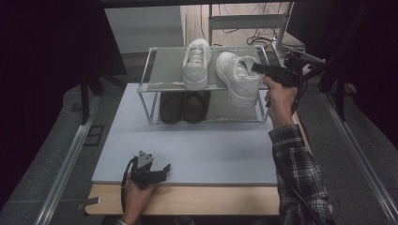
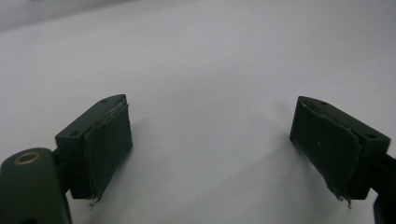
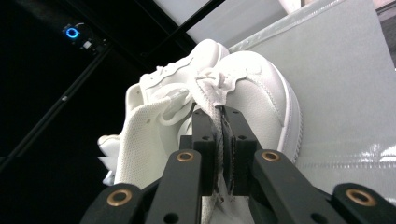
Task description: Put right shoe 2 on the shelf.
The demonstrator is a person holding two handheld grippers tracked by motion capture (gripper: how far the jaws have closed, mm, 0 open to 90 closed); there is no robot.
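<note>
left hand-held gripper (image 1: 165, 169) rests at the near edge of the pale grey worktop (image 1: 220, 150), jaws wide apart, nothing between. farther off, right hand-held gripper (image 1: 256, 67) clamped on the collar of a white leather sneaker (image 1: 237, 77), tilted on the grey metal shoe rack's top shelf (image 1: 166, 70), beside its upright white mate (image 1: 196, 63). black shoes (image 1: 183, 107) below.

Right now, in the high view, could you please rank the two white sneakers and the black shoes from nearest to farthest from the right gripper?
1. Right white sneaker, on the rack's top shelf, pinched by the right gripper.
2. Left white sneaker, beside it on the same shelf, further left.
3. Black shoes, on the lower shelf, to the left.
</note>
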